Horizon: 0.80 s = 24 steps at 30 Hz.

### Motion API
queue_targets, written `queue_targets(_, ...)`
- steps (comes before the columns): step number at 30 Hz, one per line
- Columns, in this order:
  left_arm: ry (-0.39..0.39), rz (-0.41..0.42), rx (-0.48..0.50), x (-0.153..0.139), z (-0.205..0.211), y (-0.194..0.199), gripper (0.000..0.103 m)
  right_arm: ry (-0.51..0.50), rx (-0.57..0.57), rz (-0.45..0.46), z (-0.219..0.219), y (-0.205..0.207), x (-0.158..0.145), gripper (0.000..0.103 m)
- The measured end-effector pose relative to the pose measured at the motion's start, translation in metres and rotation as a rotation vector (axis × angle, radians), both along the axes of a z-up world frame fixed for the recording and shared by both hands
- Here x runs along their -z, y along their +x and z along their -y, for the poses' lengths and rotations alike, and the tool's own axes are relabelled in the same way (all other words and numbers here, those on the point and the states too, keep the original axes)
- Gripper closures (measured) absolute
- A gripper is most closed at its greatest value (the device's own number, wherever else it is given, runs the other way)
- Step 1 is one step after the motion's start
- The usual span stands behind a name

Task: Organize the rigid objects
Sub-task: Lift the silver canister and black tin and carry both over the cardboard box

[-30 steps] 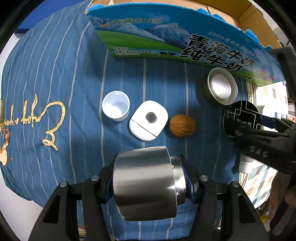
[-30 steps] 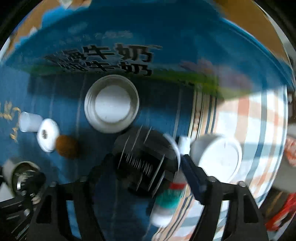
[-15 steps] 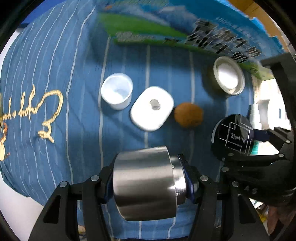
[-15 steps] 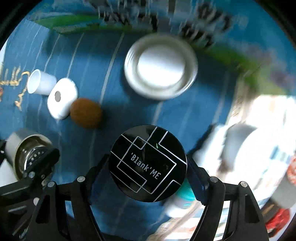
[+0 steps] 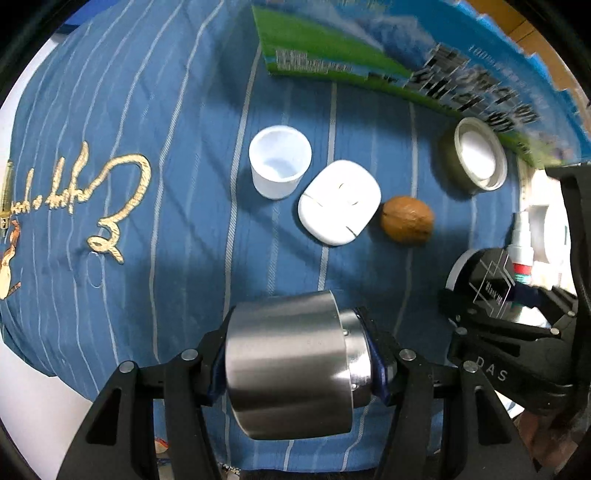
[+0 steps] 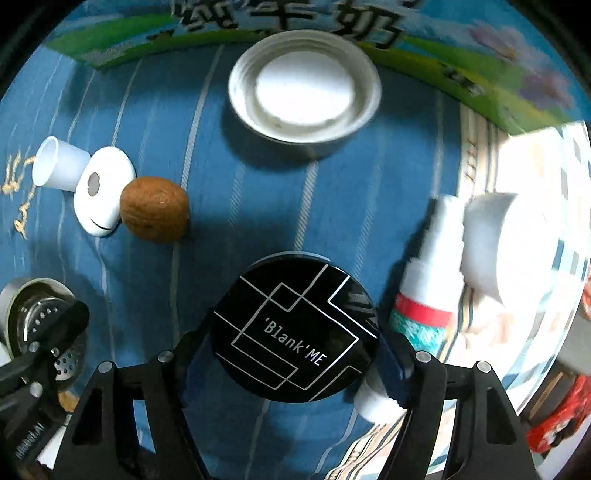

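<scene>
Now the left gripper (image 5: 297, 363) pinches a steel strainer cup (image 5: 291, 363), its far pad hidden behind it. At three o'clock, the right gripper (image 6: 295, 350), jaws closing, grips the black 'Blank'ME compact (image 6: 295, 328); the milk carton (image 6: 295, 22) is cut off at twelve.

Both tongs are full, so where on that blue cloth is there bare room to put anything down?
Bare patches: the striped cloth between the gold embroidery and white cup, and the stretch between walnut and spray bottle. Crowded: cup, white case and walnut in a row.
</scene>
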<state>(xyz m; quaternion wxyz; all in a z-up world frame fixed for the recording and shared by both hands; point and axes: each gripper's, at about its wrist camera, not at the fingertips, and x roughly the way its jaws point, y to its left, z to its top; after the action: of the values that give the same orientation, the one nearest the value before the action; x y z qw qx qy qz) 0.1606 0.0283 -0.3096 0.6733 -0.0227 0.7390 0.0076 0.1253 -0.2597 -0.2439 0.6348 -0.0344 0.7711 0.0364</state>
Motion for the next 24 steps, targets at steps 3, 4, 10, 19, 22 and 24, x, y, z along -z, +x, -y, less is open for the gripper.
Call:
queue_targets(3, -0.019, 0.026, 0.003, -0.025, -0.001, -0.001, 0.047, 0.054, 0.028, 0.007, 0.028, -0.013, -0.023, 0.026)
queue_targets(4, -0.028, 0.039, 0.003, -0.036, -0.002, -0.001, 0.047, 0.073, 0.037, 0.014, 0.035, -0.023, -0.034, 0.026)
queue_targets(10, -0.079, 0.143, 0.042, -0.11, 0.006, 0.007, 0.047, 0.197, 0.097, 0.096, 0.088, -0.031, -0.128, 0.026)
queue_targets(19, -0.108, 0.335, 0.139, -0.185, 0.062, 0.065, 0.047, 0.265, 0.152, 0.288, 0.049, 0.044, -0.203, 0.026)
queue_targets(22, -0.105, 0.38, 0.156, -0.196, 0.072, 0.094, 0.047, 0.265, 0.171, 0.321, 0.039, 0.07, -0.204, 0.026)
queue_targets(24, -0.101, 0.398, 0.166, -0.198, 0.078, 0.113, 0.047, 0.254, 0.187, 0.346, 0.033, 0.098, -0.201, 0.026)
